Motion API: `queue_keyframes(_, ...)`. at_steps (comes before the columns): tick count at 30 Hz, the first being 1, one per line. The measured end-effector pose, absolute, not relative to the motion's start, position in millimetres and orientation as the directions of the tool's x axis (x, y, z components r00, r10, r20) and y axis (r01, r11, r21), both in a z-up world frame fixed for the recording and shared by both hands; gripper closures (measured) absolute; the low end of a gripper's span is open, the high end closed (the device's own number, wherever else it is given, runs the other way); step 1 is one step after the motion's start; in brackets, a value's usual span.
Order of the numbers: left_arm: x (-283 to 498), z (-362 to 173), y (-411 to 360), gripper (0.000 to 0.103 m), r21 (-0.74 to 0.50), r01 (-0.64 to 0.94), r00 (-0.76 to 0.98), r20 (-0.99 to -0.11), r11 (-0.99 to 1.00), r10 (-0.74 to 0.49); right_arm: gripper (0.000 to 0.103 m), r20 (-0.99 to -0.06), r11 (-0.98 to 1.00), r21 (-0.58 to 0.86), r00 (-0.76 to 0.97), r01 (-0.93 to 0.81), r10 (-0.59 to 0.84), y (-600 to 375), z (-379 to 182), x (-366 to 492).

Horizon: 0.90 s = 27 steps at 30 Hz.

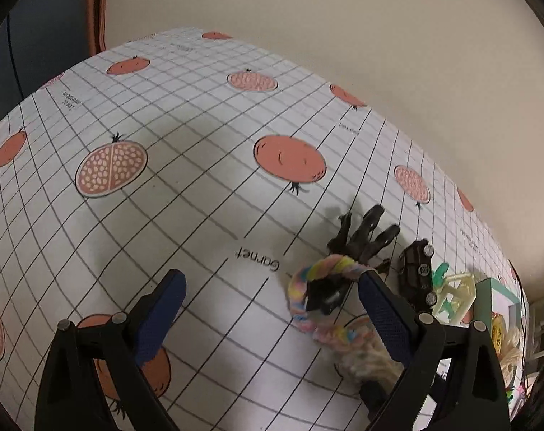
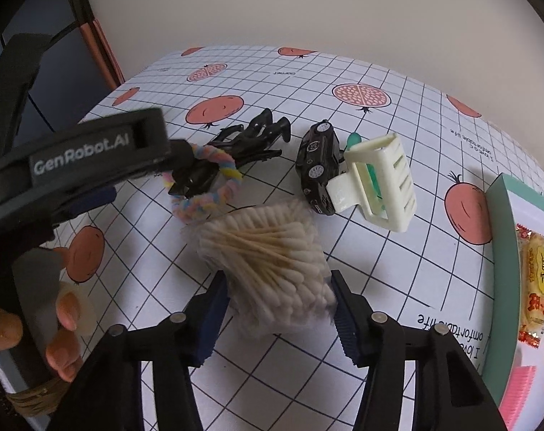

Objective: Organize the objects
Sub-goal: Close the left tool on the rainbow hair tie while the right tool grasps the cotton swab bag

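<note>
Right gripper (image 2: 277, 310): jaws closed against a bag of cotton swabs (image 2: 268, 262), resting on the pomegranate-print tablecloth (image 2: 397, 269).
Left gripper (image 1: 272, 309): jaws wide apart, nothing held.
Pastel scrunchie (image 2: 203, 183): just beyond the swabs, apparently looped round a black hair claw (image 2: 243, 143).
Black toy car (image 2: 318, 168): touching a cream hair claw (image 2: 379, 179).
Teal tray (image 2: 501, 251): right edge, holding snack packets.

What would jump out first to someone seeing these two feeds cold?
Probably the bag of cotton swabs, sitting between the right gripper fingers on the pomegranate-print tablecloth. Just behind it lie a pastel hair tie around a black hair clip, with the left gripper open over them. Further right, a black toy car touches a cream claw clip.
</note>
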<state>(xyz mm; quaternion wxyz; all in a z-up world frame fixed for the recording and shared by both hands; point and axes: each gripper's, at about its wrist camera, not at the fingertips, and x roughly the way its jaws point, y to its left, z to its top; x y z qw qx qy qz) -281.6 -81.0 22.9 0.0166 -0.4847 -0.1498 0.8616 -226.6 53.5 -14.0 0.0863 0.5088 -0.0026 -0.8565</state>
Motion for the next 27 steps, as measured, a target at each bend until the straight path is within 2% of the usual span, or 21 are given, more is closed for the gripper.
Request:
queue_keyframes(3,-285,23,-77,0.013,-0.281,0.092,-0.545,-0.817,-0.955,0.188,0.047,-0.869,-0.985,0.093,-0.471,0.147,-0.152,54,-14,-226)
queue_keyframes(5,-287,23,-75,0.024,-0.293,0.083,-0.549,-0.811,-0.953,0.201,0.047,-0.868,-0.985,0.098,-0.472,0.144,-0.156,55,-14,-226)
queue_keyframes(10,-287,23,-69,0.036,-0.305,0.043,-0.561,-0.795,-0.951,0.230,0.048,-0.868,-0.983,0.106,-0.468,0.150,-0.165,58,-13,-226)
queue_keyframes(12,-286,23,-66,0.037,-0.300,0.028,-0.554,-0.799,-0.953,0.235,0.048,-0.869,-0.983,0.107,-0.467,0.149,-0.166,58,-13,-226)
queue_keyframes(14,-287,24,-65,0.047,-0.310,0.012,-0.552,-0.795,-0.951,0.252,0.048,-0.868,-0.983,0.110,-0.467,0.150,-0.169,58,-12,-225)
queue_keyframes(18,-285,25,-62,0.050,-0.309,-0.006,-0.545,-0.797,-0.951,0.262,0.049,-0.868,-0.982,0.116,-0.465,0.152,-0.174,60,-11,-225)
queue_keyframes(20,-285,24,-60,0.056,-0.327,-0.014,-0.536,-0.795,-0.945,0.283,0.049,-0.868,-0.981,0.122,-0.463,0.150,-0.179,62,-12,-226)
queue_keyframes(24,-285,28,-54,0.076,-0.314,-0.041,-0.530,-0.798,-0.949,0.287,0.051,-0.868,-0.980,0.133,-0.461,0.147,-0.187,64,-11,-225)
queue_keyframes(27,-284,29,-51,0.076,-0.304,-0.050,-0.523,-0.803,-0.951,0.284,0.052,-0.867,-0.979,0.144,-0.458,0.143,-0.194,67,-11,-226)
